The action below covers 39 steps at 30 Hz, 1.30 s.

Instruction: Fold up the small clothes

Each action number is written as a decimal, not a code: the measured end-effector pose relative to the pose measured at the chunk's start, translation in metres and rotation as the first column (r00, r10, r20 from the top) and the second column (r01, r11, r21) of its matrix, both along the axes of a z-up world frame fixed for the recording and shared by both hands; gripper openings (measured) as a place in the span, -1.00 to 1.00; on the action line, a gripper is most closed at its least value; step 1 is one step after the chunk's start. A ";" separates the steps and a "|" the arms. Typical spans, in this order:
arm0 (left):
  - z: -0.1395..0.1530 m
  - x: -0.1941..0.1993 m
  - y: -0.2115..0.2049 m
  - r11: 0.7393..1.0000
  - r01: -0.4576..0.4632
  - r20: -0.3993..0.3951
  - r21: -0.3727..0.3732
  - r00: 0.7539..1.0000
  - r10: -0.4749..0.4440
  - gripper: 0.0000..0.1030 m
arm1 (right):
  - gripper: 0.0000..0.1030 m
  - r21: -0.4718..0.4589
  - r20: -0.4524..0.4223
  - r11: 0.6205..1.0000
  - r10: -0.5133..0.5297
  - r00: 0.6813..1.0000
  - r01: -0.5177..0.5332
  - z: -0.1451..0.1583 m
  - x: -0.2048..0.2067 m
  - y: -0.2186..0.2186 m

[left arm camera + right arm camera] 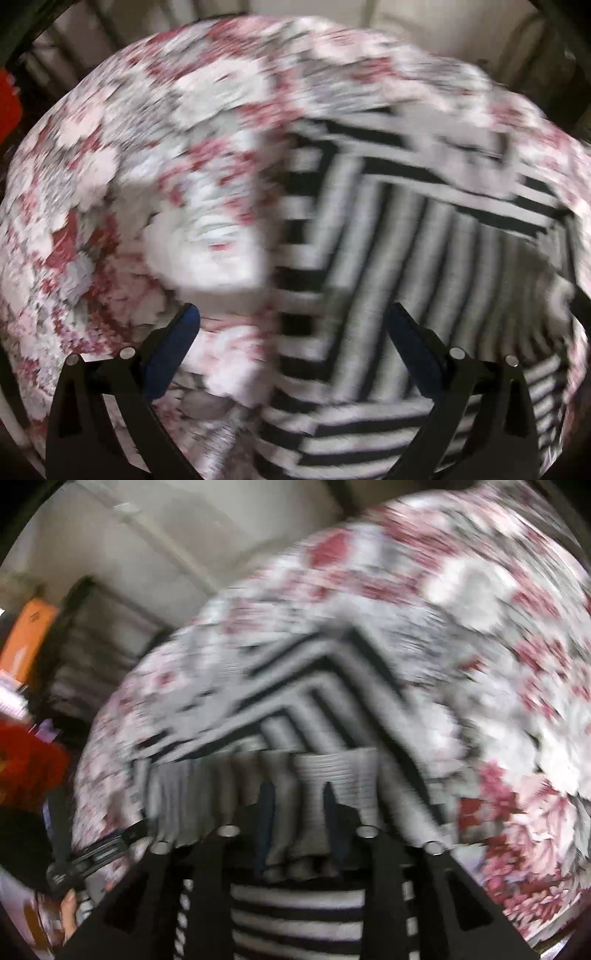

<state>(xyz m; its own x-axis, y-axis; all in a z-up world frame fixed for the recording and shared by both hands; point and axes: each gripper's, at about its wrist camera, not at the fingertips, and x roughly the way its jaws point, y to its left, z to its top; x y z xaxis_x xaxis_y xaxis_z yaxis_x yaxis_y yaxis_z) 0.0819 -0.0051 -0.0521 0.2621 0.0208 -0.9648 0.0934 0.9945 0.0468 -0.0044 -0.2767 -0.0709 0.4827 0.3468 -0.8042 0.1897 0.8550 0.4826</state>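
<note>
A black-and-white striped garment [399,266] lies partly folded on a pink floral cloth [122,155]. Both views are blurred by motion. My left gripper [293,314] is open, its blue-padded fingers spread wide just above the garment's left edge, holding nothing. My right gripper [299,794] is shut on the garment's grey ribbed hem [332,771], which bunches between the fingers. The striped garment [295,904] also runs under the right gripper's body, and its folded part [317,686] lies ahead on the floral cloth [498,646].
The floral cloth covers a round surface that falls away at its edges. An orange box [29,642] and red items [26,771] stand to the left. The left gripper [96,853] and a hand [68,912] show at lower left in the right wrist view.
</note>
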 end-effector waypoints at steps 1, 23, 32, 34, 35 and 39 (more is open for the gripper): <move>-0.001 -0.007 -0.011 0.999 0.036 0.000 -0.015 0.999 -0.036 0.91 | -0.25 0.007 0.007 1.000 0.021 1.000 -0.021 0.001 0.000 0.007; -0.050 -0.069 -0.046 0.970 0.238 -0.258 0.051 0.941 -0.217 0.92 | -0.40 0.016 -0.313 0.978 0.201 0.928 -0.206 -0.049 -0.081 0.010; -0.034 -0.095 -0.021 0.978 0.201 -0.297 0.057 0.939 -0.176 0.92 | -0.95 0.022 -0.347 0.999 0.051 0.937 -0.046 -0.040 -0.125 -0.044; -0.028 -0.105 -0.018 0.979 0.190 -0.301 0.067 0.940 -0.162 0.92 | -0.94 -0.021 -0.331 0.999 0.032 0.943 -0.041 -0.031 -0.132 -0.041; -0.024 -0.117 -0.017 0.980 0.185 -0.297 0.072 0.942 -0.156 0.92 | -0.93 -0.053 -0.322 0.998 0.025 0.946 -0.044 -0.025 -0.134 -0.036; 0.000 -0.156 -0.002 0.986 0.137 -0.235 0.096 0.965 -0.112 0.91 | -0.32 -0.180 -0.184 0.982 0.030 0.983 -0.063 0.011 -0.148 -0.006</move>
<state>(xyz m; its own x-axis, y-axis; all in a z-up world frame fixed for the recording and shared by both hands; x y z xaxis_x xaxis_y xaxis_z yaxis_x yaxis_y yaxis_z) -0.0741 -0.0074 -0.0521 0.0424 0.1120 -0.9928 0.2373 0.9641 0.1189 -0.1526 -0.2830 -0.0595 0.3117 0.2033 -0.9282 0.2169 0.9358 0.2778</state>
